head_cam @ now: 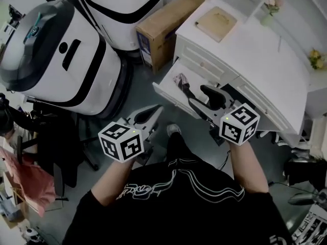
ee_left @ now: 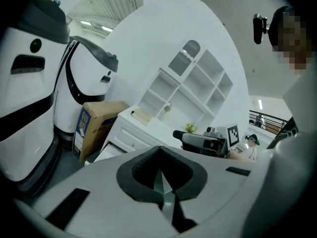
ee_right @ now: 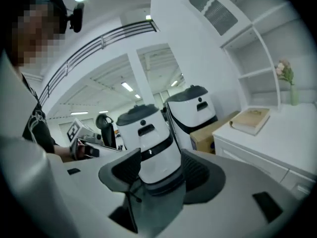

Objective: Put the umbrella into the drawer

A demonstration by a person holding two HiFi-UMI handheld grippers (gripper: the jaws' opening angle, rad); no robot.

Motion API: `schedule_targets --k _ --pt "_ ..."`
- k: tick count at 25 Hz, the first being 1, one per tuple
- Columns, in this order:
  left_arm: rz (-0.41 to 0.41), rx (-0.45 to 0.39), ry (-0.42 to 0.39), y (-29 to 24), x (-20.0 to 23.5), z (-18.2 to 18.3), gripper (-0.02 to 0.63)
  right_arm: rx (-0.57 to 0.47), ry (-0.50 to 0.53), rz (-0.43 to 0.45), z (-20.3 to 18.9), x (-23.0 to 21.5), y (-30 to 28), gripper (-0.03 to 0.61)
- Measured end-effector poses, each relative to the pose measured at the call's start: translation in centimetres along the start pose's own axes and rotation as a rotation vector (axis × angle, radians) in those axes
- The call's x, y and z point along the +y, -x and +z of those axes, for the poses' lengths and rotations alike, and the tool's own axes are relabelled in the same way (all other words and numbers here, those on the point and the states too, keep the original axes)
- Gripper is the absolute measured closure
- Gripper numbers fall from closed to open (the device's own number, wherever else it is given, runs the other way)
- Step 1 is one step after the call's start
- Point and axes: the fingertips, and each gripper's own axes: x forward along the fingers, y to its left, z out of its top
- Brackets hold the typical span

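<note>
Right tool (head_cam: 197,96), jaws apart and empty, near patterned umbrella (head_cam: 181,79) lying, apparently, in open drawer (head_cam: 167,94) under white worktop (head_cam: 255,50); left tool (head_cam: 156,111) pinched together on nothing; advice: push drawer front squarely, fabric clear.

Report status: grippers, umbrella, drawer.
Left gripper shut, empty. Right gripper open, empty, beside open drawer. Patterned bundle, likely the umbrella, lies in it. Nothing blocking.
</note>
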Motion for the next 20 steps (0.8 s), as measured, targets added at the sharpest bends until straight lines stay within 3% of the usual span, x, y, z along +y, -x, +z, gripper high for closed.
schedule_targets --k 3,4,5,10,20 --pt "-0.075 -0.059 -0.085 2.3 -4.7 2.6 0.594 -0.079 0.036 0.049 2.7 4.9 3.4 0.314" --pt "-0.106 -0.082 -0.112 3.0 -6.4 3.4 0.594 -0.107 0.063 0.057 3.6 6.2 4.5 0.342" --pt "-0.134 -0.103 -0.134 3.6 -7.9 4.0 0.594 -0.135 0.091 0.062 4.4 7.5 5.7 0.414" --pt "-0.201 -0.141 -0.216 6.4 -13.7 5.1 0.594 -0.231 0.133 0.066 5.8 11.3 10.7 0.503" --pt "-0.265 -0.148 -0.323 7.2 -18.8 5.3 0.594 -0.259 0.038 0.069 4.9 12.1 13.9 0.526"
